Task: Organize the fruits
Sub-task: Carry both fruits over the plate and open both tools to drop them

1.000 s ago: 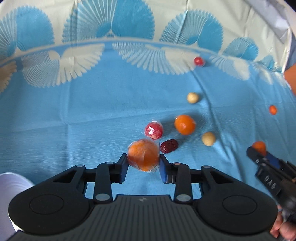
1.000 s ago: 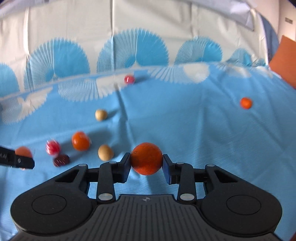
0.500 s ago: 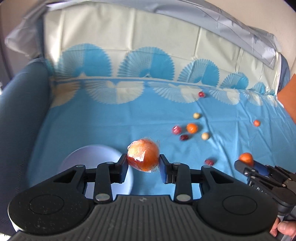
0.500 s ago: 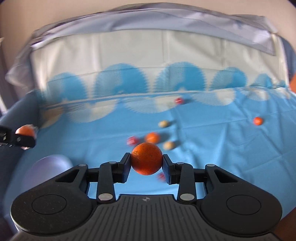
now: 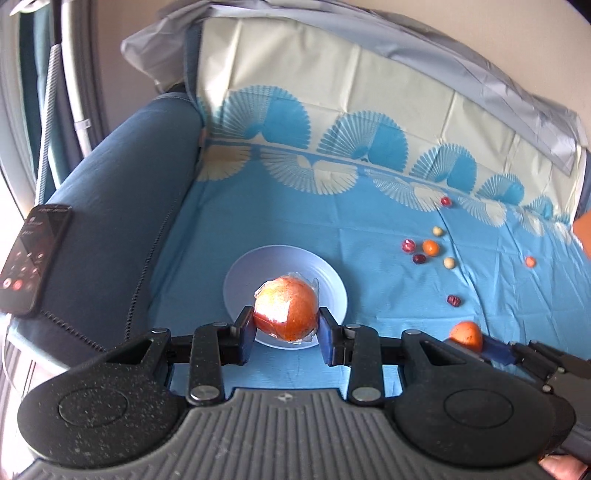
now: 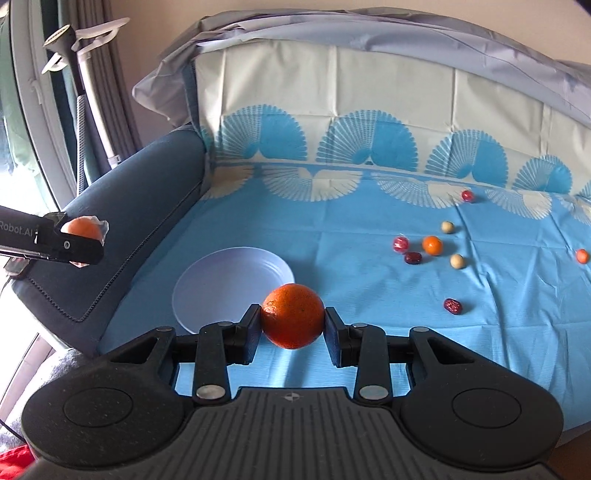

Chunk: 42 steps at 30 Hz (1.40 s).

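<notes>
The left gripper [image 5: 286, 330] is closed on a round orange fruit wrapped in clear plastic film [image 5: 286, 308], held in the air over the pale lilac round plate [image 5: 236, 280] that lies on the blue cloth with white fan pattern [image 5: 295, 214]. The right gripper [image 6: 293, 334] is clamped on a bare round orange [image 6: 293, 315], just beside the plate's near edge. Several small loose fruits [image 6: 432, 245] lie on the cloth, well apart from the plate.

You face a dark blue sofa [image 6: 147, 192] | seat and back draped in a blue-and-cream fan-print cloth [image 6: 332, 229] | grey sheet [image 6: 369, 33] over the back top | beige wall behind | your left: bright window, possibly curtained | phone [image 5: 31, 258] on the armrest
</notes>
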Each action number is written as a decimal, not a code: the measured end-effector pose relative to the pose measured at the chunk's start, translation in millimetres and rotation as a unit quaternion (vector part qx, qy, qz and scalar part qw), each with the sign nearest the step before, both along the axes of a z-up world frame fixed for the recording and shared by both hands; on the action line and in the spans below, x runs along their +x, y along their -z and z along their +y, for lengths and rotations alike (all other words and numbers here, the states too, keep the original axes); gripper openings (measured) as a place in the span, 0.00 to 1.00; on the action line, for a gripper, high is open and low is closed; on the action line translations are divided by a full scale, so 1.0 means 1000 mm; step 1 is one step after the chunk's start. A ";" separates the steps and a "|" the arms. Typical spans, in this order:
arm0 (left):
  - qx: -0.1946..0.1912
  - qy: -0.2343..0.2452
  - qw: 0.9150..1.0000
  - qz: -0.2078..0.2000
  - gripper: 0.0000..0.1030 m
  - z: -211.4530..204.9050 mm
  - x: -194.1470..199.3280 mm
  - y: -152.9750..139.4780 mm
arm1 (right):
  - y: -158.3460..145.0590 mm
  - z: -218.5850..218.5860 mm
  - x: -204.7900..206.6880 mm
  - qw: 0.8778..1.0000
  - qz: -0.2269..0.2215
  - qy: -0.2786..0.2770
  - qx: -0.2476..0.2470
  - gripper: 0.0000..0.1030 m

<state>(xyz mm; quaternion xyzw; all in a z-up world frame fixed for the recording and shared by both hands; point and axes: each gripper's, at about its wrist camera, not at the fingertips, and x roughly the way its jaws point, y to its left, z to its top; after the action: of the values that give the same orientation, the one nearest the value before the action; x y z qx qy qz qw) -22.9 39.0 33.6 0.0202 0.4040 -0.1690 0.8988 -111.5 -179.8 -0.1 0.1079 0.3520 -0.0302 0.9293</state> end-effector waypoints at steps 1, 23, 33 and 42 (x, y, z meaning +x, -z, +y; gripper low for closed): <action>-0.005 -0.005 1.000 -0.004 0.38 0.005 -0.001 -0.002 | -0.001 0.004 0.001 1.000 0.002 -0.006 -0.004 0.37; -0.015 -0.022 1.000 0.015 0.38 0.019 0.026 0.017 | 0.000 0.025 0.027 0.999 0.008 -0.036 -0.014 0.37; -0.005 -0.013 0.999 0.029 0.38 0.002 0.057 0.038 | 0.015 0.021 0.052 0.999 0.023 -0.033 -0.012 0.37; 0.013 -0.011 0.998 0.053 0.38 -0.020 0.102 0.068 | 0.040 0.020 0.096 0.998 0.041 -0.038 -0.011 0.37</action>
<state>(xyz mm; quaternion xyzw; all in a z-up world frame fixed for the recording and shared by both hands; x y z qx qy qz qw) 78.7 18.7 -34.5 0.0183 0.4536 -0.1543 0.8775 -15.8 -160.0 -39.7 0.0829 0.3930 -0.0028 0.9158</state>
